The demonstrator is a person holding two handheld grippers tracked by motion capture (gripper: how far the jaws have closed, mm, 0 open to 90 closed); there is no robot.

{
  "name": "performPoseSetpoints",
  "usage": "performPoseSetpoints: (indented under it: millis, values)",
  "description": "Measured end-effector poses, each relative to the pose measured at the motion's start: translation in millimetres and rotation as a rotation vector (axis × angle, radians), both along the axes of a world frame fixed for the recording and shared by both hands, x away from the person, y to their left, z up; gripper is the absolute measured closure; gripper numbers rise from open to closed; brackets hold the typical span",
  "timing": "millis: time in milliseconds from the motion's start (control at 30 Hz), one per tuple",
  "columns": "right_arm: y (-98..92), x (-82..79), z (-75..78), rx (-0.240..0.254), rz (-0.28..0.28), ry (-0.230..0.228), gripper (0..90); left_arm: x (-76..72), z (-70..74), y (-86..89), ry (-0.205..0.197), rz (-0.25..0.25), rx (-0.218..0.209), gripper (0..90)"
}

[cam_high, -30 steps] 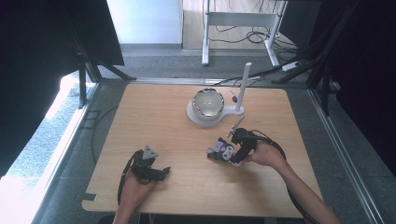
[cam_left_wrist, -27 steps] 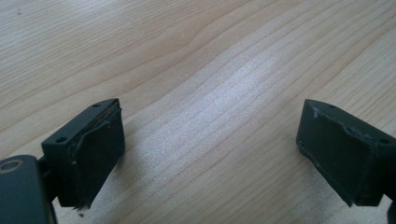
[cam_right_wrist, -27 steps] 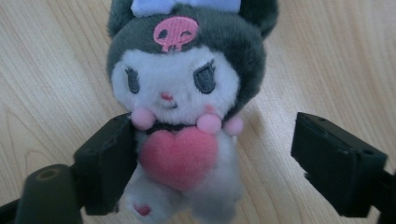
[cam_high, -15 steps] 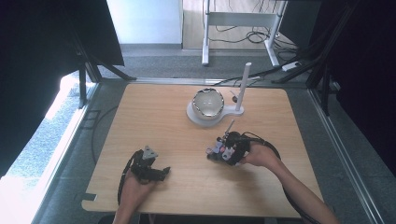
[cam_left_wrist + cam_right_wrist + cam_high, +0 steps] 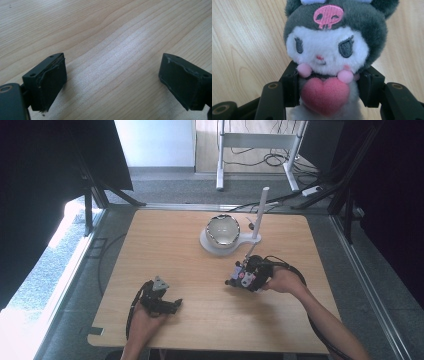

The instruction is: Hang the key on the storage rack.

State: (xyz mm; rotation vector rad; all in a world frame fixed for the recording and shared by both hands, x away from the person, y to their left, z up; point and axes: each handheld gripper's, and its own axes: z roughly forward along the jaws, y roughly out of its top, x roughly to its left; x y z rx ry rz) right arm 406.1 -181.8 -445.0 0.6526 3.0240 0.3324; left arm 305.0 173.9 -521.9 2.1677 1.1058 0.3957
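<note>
A: What does the right gripper (image 5: 327, 82) hold?

B: A small grey-and-white plush doll with a pink skull patch on its hood and a pink felt heart on its chest (image 5: 327, 55). The black fingers (image 5: 290, 86) press on the doll's body from both sides at the level of the heart; they have just been closing, and the doll is now clamped between them.

A: Where is that on the light wooden bench (image 5: 165, 245)?

B: In the high view the right gripper (image 5: 239, 279) sits right of centre, in front of the white stand. The doll (image 5: 246, 276) shows there as a small pink-and-grey patch at the gripper's tip, low over the wood.

A: What differs from a second ago?

B: The right hand (image 5: 280, 281) and its gripper sit slightly nearer the person and lower than in the earliest picture, where they were closer to the stand. The left side looks unchanged.

A: And the left gripper (image 5: 112, 82)?

B: Its fingers (image 5: 48, 80) are spread wide apart with only bare wood grain between them. In the high view the left gripper (image 5: 170, 306) rests near the front left of the bench, well apart from the doll.

A: What else stands there?

B: A white round-based stand with an upright white post (image 5: 256, 227), carrying a shiny metal bowl (image 5: 222, 230), behind the right gripper.
</note>
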Motion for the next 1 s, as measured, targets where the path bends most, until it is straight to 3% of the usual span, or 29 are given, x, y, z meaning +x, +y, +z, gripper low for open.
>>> performPoseSetpoints:
  millis: [333,1000]
  values:
    - [-20.0,7.8,23.7,0.057,-0.028,0.021,43.8,0.1,-0.1,0.0,-0.001,-0.001,-0.002,7.8]
    - [-57.0,28.9,68.1,0.084,-0.130,-0.023,43.6,0.0,0.0,0.0,0.001,0.000,-0.001,7.8]
